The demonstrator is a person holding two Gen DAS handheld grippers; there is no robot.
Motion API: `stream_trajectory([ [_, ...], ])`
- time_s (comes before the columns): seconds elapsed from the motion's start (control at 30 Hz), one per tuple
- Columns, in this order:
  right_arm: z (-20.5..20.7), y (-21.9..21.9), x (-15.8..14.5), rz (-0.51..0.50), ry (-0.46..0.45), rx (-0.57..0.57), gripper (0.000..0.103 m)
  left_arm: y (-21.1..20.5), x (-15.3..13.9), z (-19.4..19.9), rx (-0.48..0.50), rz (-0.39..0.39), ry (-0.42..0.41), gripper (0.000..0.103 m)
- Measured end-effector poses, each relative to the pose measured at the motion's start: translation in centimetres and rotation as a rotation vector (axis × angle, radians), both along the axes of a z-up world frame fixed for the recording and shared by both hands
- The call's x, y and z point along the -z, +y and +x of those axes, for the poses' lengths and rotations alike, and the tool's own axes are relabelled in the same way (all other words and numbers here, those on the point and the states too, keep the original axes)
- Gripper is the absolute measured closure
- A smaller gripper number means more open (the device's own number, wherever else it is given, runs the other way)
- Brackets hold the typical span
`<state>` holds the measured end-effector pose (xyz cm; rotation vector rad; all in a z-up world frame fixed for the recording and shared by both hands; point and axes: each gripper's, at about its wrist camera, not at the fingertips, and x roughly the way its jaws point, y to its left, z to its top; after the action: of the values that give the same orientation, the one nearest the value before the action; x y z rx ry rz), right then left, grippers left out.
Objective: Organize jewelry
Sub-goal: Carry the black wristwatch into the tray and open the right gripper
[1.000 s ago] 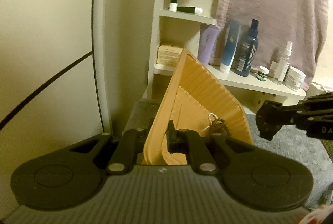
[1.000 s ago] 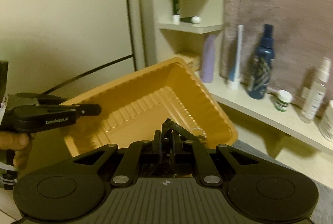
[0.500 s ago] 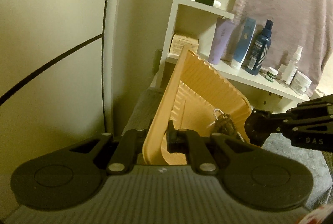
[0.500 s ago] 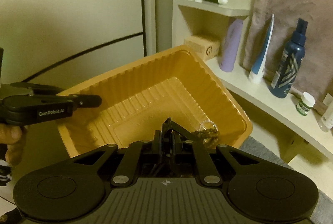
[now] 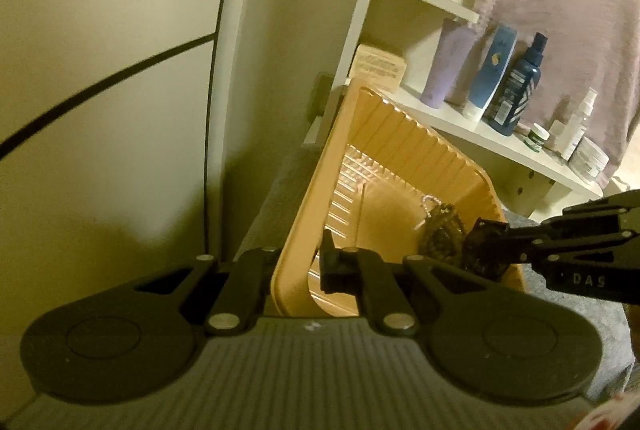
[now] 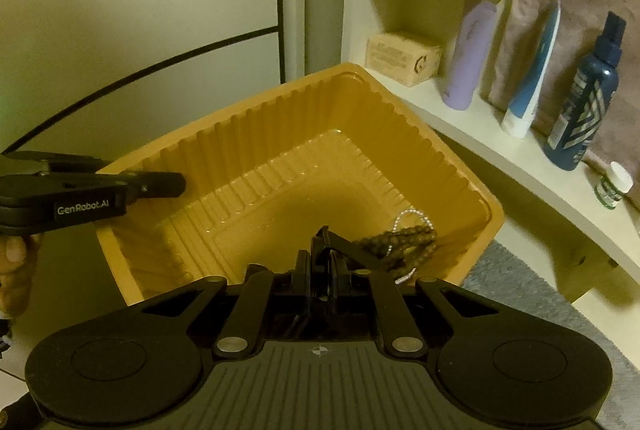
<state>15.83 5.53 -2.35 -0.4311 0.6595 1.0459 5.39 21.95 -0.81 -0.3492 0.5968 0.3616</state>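
Left gripper (image 5: 296, 262) clamps the tilted tray's (image 6: 360, 86) rim; right gripper (image 6: 320, 254) — pinched closed, contents unclear — hovers beside the beaded bracelets (image 6: 404, 242) inside; release comes next.

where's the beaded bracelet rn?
The beaded bracelet lies inside the orange tray, in its right-hand corner in the right wrist view, tangled with a silver chain, just ahead of the right gripper.
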Motion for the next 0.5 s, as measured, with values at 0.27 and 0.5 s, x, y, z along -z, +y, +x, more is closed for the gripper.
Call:
stream_trajectory([
  [0.27,0.4,0.2,0.0,0.024,0.026,0.001,0.094,1.1,1.6,-0.4,-0.019,-0.052,0.026,0.095],
  [0.5,0.0,-0.1,0.0,0.036,0.014,0.013,0.052,1.9,2.2,-0.9,-0.031,-0.091,0.029,0.09],
])
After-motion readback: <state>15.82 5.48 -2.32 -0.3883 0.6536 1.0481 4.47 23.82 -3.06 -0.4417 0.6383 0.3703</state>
